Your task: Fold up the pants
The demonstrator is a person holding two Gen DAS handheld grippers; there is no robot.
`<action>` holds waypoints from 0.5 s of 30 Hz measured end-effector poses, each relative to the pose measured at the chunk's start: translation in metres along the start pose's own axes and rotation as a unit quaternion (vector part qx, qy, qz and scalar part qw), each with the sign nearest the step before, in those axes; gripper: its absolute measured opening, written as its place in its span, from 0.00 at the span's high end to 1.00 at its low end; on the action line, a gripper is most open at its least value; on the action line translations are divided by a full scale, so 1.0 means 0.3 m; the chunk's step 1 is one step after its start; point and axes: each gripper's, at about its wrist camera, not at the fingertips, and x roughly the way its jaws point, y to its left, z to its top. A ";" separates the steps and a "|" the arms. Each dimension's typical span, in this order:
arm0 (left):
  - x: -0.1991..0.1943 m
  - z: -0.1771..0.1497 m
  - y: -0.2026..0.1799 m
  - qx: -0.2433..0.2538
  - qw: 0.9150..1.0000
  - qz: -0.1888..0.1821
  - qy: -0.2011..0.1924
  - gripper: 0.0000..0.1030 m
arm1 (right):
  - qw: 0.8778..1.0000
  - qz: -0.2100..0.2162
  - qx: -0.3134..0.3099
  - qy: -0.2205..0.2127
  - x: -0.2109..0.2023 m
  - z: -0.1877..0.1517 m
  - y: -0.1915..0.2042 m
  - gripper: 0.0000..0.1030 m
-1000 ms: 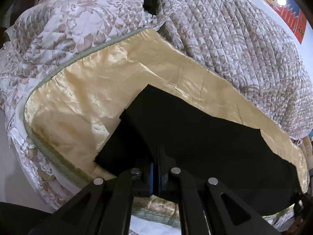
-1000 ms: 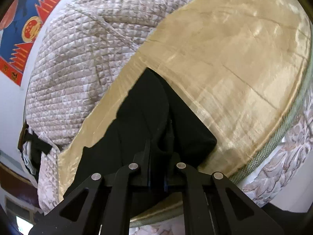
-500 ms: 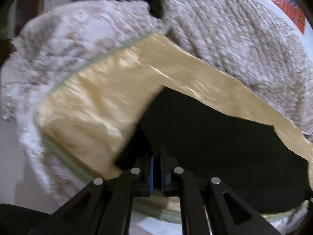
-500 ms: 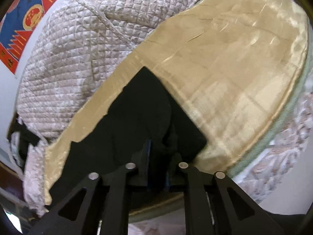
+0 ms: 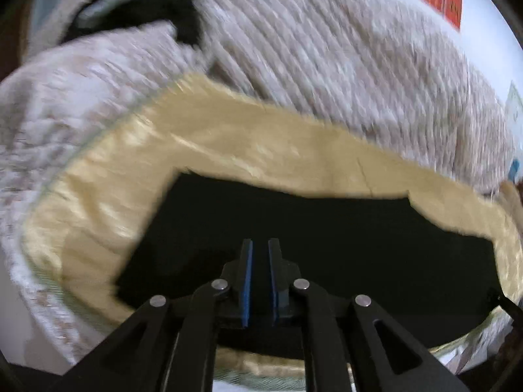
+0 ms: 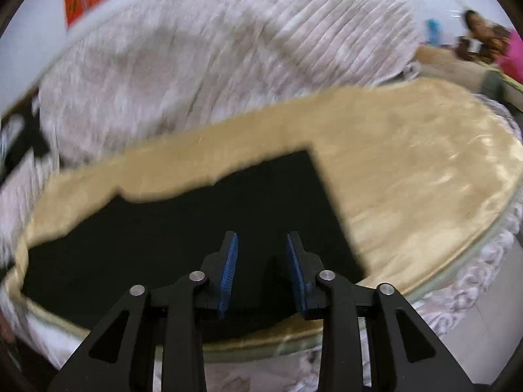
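Pants [image 6: 183,235] lay flat on the gold sheet [image 6: 408,170], spread ahead of and beneath both tongs. Right tongs [image 6: 261,245] had just been opening, nothing between them. Left tongs [image 5: 260,251] stood barely parted, empty. Both had let go, I judged, so the fold could settle.

Each camera rides on its own gripper and looks forward and down along the fingers [image 5: 245,281], close above the bed. The left wrist view faces the black pants [image 5: 327,245] on the gold bedspread [image 5: 261,143] from their left end, the right wrist view [image 6: 196,222] from their right end. Both share the pants, the gold cloth and, as far as the blur lets one tell, the quilted blanket [image 5: 343,58] behind.
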 end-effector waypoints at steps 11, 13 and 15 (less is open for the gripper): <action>0.150 0.215 0.259 -0.067 0.997 0.036 0.022 0.66 | 1.000 0.013 0.005 0.001 0.017 0.141 -0.022 0.65; 0.188 0.238 0.276 -0.052 0.997 0.040 0.032 0.66 | 1.000 0.022 -0.010 0.006 0.058 0.181 0.004 0.65; 0.221 0.239 0.262 -0.033 0.998 0.044 0.041 0.66 | 0.999 0.027 -0.023 0.015 0.110 0.215 0.030 0.65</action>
